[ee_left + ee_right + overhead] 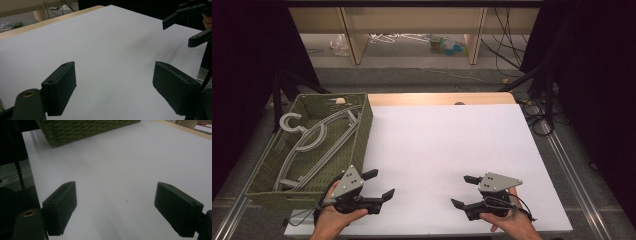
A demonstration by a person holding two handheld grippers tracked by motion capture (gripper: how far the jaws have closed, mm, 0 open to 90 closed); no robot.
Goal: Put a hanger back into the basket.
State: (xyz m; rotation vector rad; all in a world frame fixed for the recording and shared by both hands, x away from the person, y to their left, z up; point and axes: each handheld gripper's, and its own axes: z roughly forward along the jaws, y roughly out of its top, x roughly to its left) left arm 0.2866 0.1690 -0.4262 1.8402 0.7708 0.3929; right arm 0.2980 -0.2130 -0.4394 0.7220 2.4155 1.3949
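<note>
The grey hangers point(314, 140) lie stacked in the green woven basket point(362, 131) at the left end of the desk point(447, 145), their hooks toward the basket's far left corner and their long arms running down toward its near end. They rest inside the basket walls, touched by neither tool.

The left tongs point(380, 185) sit just beside the basket's near right corner, held in the person's left hand point(334, 216) low over the white desk top. Their jaws are spread wide, released, with bare white surface between them and nothing gripped; in the left gripper view point(113, 82) the two black pads stand far apart above the empty sheet, and the other tool shows at the upper right edge.

The right tongs point(463, 191) are held in the right hand point(507, 220) near the desk's front edge, well apart from the basket and pointing leftward toward the other tool. They too are released, jaws wide, holding nothing. In the right gripper view point(115, 203) the pads frame plain white desk, and a corner of the basket point(82, 128) lies farther off at the top.

A wooden strip runs along the desk's far edge point(437, 98).
</note>
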